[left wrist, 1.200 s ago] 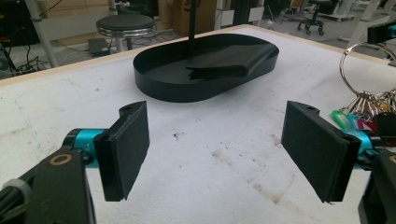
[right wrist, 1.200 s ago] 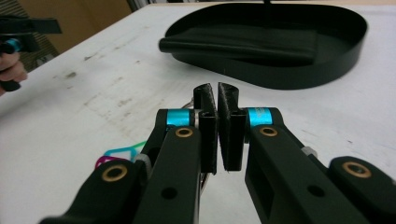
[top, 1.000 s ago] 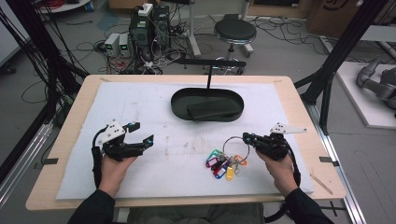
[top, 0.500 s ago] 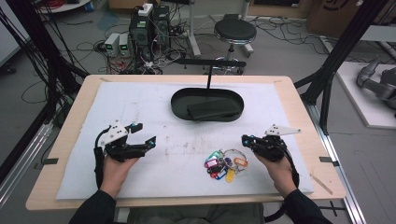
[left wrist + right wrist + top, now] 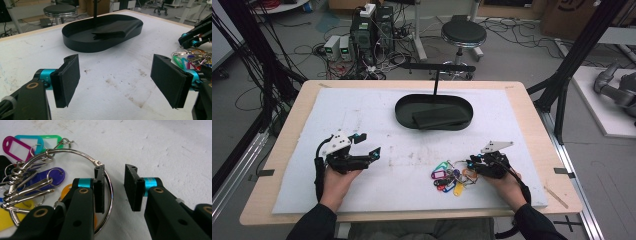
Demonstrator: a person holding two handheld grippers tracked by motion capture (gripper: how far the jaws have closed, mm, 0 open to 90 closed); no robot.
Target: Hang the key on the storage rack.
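A bunch of coloured key tags [image 5: 447, 178] on a big metal ring [image 5: 75, 151] lies on the white mat at the front right. My right gripper [image 5: 472, 165] sits low at its right side. Its jaws have just been opening and now stand a little apart [image 5: 113, 185]. The ring's wire runs past the left pad [image 5: 98, 182] into the gap, and no pad presses on it. At the front left, my left gripper [image 5: 373, 151] is held wide open [image 5: 115, 82] above bare mat, with nothing between its pads.
A black oval tray [image 5: 402, 112] holding a folded black piece [image 5: 439, 117] sits at the middle back of the mat, with a thin post [image 5: 435, 82] and crossbar rising from it. The tray [image 5: 82, 45] lies ahead of the left gripper. Stool and cables stand beyond the table.
My right gripper has sunk slightly toward the mat and its jaws have opened off the key ring. The left gripper has stayed where it was.
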